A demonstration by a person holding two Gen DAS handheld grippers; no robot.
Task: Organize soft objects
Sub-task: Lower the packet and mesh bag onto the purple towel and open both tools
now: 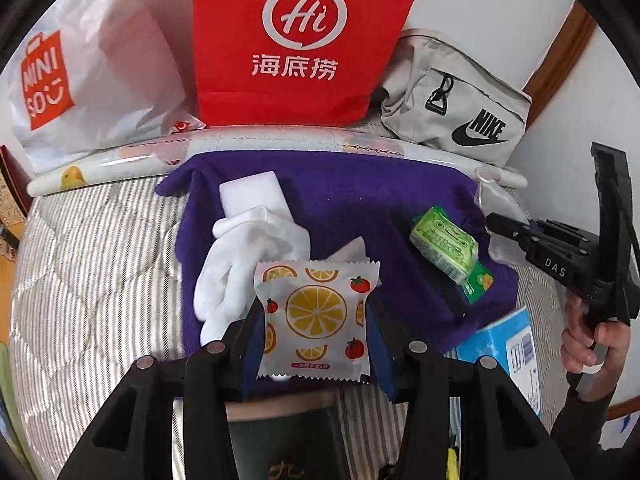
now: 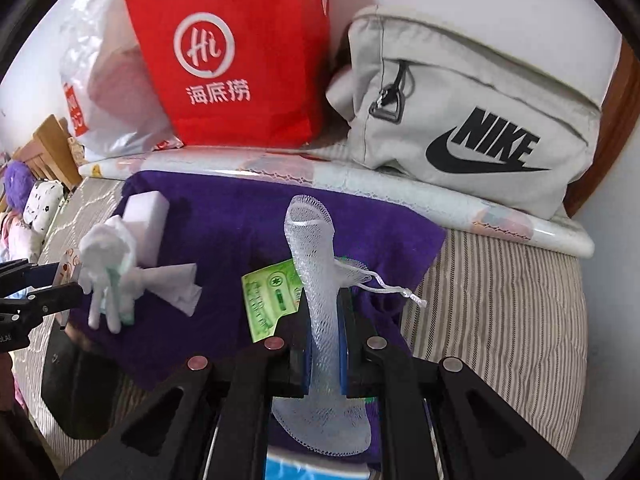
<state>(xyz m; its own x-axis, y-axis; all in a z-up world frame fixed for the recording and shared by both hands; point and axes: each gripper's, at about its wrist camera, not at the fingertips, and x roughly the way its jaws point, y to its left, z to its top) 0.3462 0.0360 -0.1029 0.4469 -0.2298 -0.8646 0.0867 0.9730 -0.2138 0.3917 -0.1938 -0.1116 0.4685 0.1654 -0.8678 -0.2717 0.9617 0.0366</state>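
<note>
A purple cloth (image 1: pixel 340 192) lies on the striped bed; it also shows in the right wrist view (image 2: pixel 224 216). My left gripper (image 1: pixel 316 320) is shut on a white packet printed with orange slices (image 1: pixel 316 312), held over the cloth's near edge. My right gripper (image 2: pixel 324 320) is shut on a white mesh bag (image 2: pixel 316 264) with a drawstring, held upright over the cloth. On the cloth lie a white glove (image 1: pixel 236 276), a white foam block (image 1: pixel 252 192) and a green tissue pack (image 1: pixel 444 240). The right gripper also shows in the left wrist view (image 1: pixel 496 226).
A red Haidilao bag (image 1: pixel 304 40), a white Miniso bag (image 1: pixel 80 80) and a grey Nike pouch (image 1: pixel 460 92) stand behind a rolled mat (image 1: pixel 280 140) at the wall. A blue box (image 1: pixel 504 340) lies at the cloth's right corner. Plush toys (image 2: pixel 24 200) sit far left.
</note>
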